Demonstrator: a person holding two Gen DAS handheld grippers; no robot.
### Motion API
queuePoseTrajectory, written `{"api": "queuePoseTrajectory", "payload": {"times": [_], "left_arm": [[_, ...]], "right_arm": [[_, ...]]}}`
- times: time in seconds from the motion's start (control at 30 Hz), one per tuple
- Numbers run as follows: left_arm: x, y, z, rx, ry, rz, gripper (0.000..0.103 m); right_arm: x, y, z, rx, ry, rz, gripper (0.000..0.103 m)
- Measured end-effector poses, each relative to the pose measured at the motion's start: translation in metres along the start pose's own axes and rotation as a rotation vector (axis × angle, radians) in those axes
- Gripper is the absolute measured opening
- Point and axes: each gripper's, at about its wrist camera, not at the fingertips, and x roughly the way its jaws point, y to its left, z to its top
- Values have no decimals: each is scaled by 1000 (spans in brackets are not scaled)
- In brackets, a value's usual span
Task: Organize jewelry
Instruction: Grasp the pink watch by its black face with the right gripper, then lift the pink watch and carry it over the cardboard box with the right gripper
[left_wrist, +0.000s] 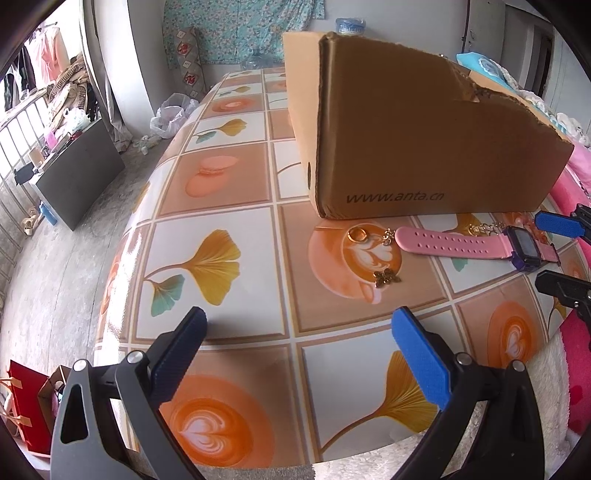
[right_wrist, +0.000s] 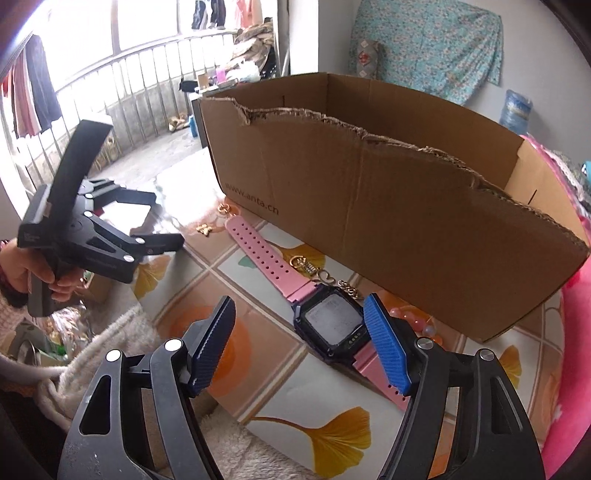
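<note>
A pink-strapped watch (right_wrist: 332, 325) with a dark square face lies flat on the patterned table cloth (right_wrist: 306, 391), in front of an open cardboard box (right_wrist: 369, 184). My right gripper (right_wrist: 299, 306) is open and hovers low over the watch face, its blue pad (right_wrist: 386, 343) beside the watch's right edge, neither pad pressing. A gold chain with charms (right_wrist: 306, 266) lies between strap and box. A gold ring (left_wrist: 357, 233) and a butterfly charm (left_wrist: 386, 277) lie left of the strap (left_wrist: 454, 243). My left gripper (left_wrist: 299, 325) is open and empty, short of the butterfly charm.
Orange and pink beads (right_wrist: 417, 325) lie by the box's near wall. White fluffy fabric (right_wrist: 110, 339) covers the table's near edge, and a pink blanket (right_wrist: 576, 332) lies to the right. The table drops off to the floor (left_wrist: 66, 258) on the left.
</note>
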Motion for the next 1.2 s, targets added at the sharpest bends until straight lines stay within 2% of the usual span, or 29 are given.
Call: {"api": "queuePoseTrajectory", "payload": {"times": [0.17,0.3,0.53,0.67,0.87,1.0,1.1,1.2], "left_arm": [[0,0,0,11,-9,-4,99],[0,-1,-1,24,-26,-4,99],[-8,-8,-5,55,-86,20,99],[-31,-22,-11,130,-194,15,99],[-58,-59,-15,270,-301,-82,98],[-55,-94,-14,416,-318,-91,93],[-45,-117,-15,514,-317,-88,82],[-31,-132,-15,567,-292,-95,66]], "right_arm": [[14,-3,0,-51,68,-6,67],[17,3,-1,-122,88,-79,47],[13,7,-5,-150,96,-84,47],[8,10,-10,-142,99,-68,47],[7,-16,-6,9,117,67,47],[12,-47,-2,134,146,211,47],[14,-63,-1,194,174,302,47],[17,-75,0,227,191,360,47]]}}
